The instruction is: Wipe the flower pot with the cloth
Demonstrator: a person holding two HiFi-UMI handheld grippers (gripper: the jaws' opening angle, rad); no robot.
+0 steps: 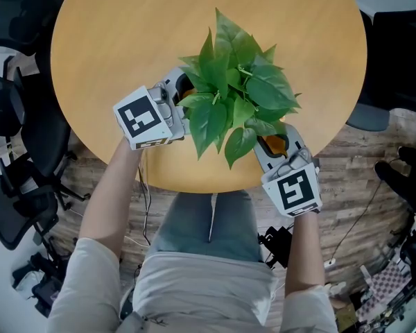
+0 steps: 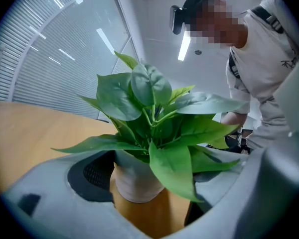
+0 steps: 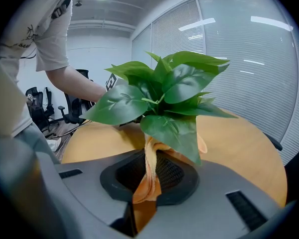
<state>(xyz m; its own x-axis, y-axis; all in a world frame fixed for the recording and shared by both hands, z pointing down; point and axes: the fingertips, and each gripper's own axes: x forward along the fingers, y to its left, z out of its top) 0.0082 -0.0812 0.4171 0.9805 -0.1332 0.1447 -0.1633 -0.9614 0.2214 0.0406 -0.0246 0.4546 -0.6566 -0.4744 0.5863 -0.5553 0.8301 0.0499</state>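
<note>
Flower pot (image 2: 137,180) stands on the round table (image 1: 125,33) between our left gripper's (image 1: 179,97) parted jaws, close against one pad. Its leaves (image 1: 236,96) hide the rim from us, so we cannot tell contact at the other jaw. Our right gripper (image 1: 277,148) pinches the orange cloth (image 3: 148,178), which runs ahead of its jaws under the foliage

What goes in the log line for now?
left gripper: open, astride flower pot | right gripper: shut on cloth | cloth: under leaves

Orange cloth (image 3: 148,183), green leaves (image 1: 244,89), pot (image 2: 134,183) — off-white
</note>
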